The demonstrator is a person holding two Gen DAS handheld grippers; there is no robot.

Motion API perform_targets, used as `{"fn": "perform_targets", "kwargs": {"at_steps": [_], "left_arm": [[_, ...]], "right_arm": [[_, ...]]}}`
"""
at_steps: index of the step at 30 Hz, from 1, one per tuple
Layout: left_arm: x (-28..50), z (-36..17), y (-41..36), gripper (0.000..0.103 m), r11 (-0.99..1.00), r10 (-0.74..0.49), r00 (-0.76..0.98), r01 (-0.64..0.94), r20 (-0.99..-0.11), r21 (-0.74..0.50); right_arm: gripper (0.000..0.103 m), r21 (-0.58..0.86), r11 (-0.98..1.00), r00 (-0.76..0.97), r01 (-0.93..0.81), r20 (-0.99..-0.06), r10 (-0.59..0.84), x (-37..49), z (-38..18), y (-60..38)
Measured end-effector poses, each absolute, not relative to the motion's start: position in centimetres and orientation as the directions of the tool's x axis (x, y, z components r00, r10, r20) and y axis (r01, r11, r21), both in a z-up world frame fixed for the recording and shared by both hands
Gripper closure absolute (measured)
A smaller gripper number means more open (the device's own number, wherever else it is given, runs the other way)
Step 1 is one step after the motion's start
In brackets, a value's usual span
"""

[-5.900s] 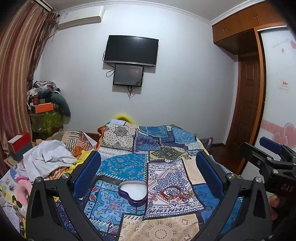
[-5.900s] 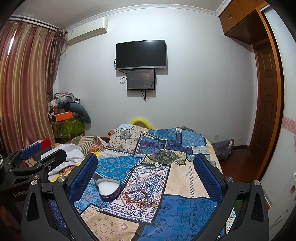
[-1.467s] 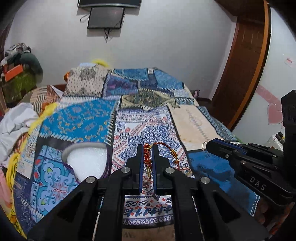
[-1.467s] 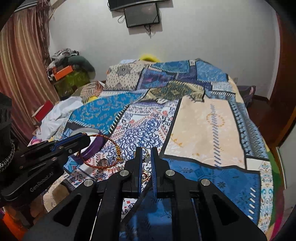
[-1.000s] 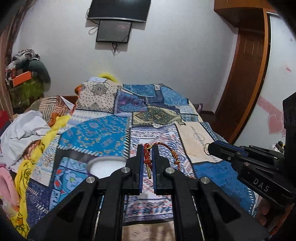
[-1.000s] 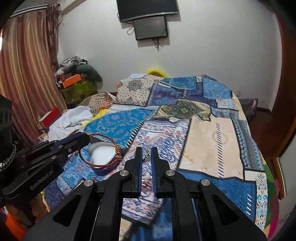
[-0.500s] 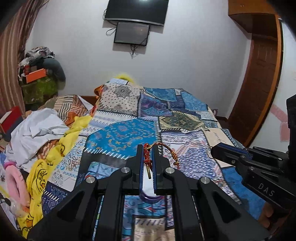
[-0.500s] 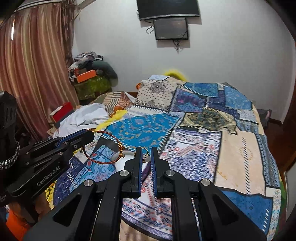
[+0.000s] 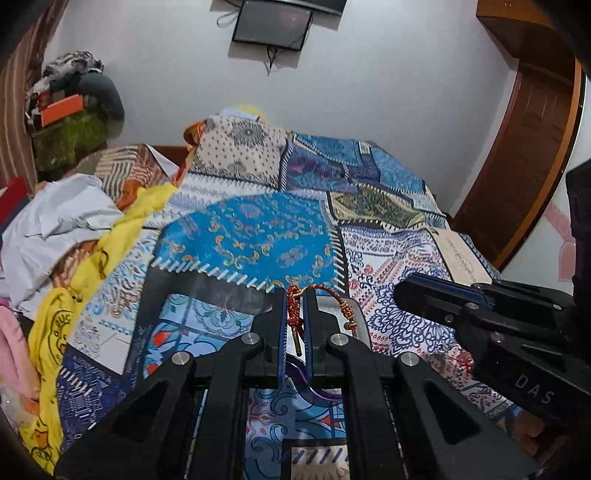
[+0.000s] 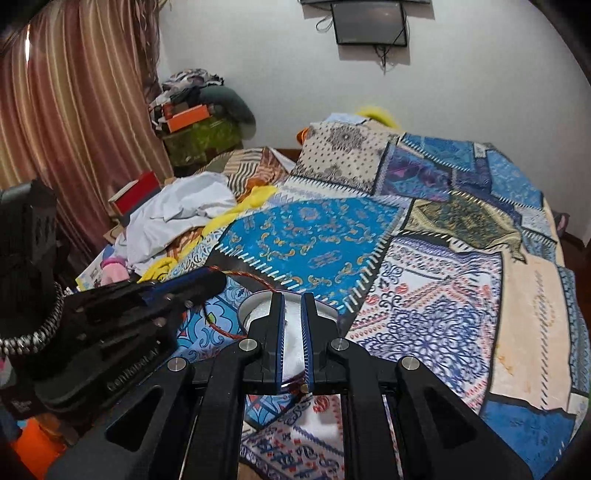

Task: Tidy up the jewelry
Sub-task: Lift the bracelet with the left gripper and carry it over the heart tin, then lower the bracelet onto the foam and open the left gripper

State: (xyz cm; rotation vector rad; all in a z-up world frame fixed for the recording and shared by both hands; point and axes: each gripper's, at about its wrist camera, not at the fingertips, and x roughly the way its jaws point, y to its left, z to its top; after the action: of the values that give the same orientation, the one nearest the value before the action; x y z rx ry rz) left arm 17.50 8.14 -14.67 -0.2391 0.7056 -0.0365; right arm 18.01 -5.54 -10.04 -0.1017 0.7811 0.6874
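Note:
My left gripper (image 9: 294, 295) is shut on a red and gold cord bracelet (image 9: 293, 314), whose loop (image 10: 221, 328) hangs from its tip over the patchwork bedspread (image 9: 251, 240). A purple heart-shaped box with white lining (image 9: 334, 314) lies just beyond and below those fingers. In the right wrist view the same box (image 10: 258, 304) sits right under my right gripper (image 10: 291, 299), which is shut. The small ring it pinched in the earlier frames is lost against the pale lining. The right gripper (image 9: 400, 293) hovers beside the box's right edge, the left gripper (image 10: 218, 280) at its left.
A heap of white and yellow clothes (image 9: 55, 229) lies along the bed's left side, with a red box (image 10: 136, 195) and a curtain (image 10: 74, 110) behind it. A wooden door (image 9: 517, 147) stands at the right. A screen (image 9: 273, 22) hangs on the far wall.
Both grippers have swung left and sunk toward the bed, still shut. The heart-shaped box has come from the left of the views to directly under both sets of fingertips.

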Motion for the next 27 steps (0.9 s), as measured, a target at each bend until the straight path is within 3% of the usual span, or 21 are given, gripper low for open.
{"fn": "perform_targets", "kwargs": {"at_steps": [15,23,27], "left_arm": [[19.5,-17.6,6.3,0.096,0.981,-0.134,0.684,-0.010,-0.717,-0.193],[17.1,-16.4,3.8,0.074,0.990,-0.137,0.684,0.061,-0.716,-0.131],[15.9,-16.1,2.7,0.073,0.986,-0.167,0.667,0.093,-0.726,-0.141]], "right_arm": [[0.095,0.152,0.819,0.501,-0.553,-0.725,0.473,19.0,-11.1,-8.4],[0.095,0.130,0.839,0.509,-0.529,-0.742,0.436,18.0,-10.9,-10.5],[0.090,0.090,0.854,0.537,-0.513,-0.742,0.401,17.0,-10.5,-11.7]]}}
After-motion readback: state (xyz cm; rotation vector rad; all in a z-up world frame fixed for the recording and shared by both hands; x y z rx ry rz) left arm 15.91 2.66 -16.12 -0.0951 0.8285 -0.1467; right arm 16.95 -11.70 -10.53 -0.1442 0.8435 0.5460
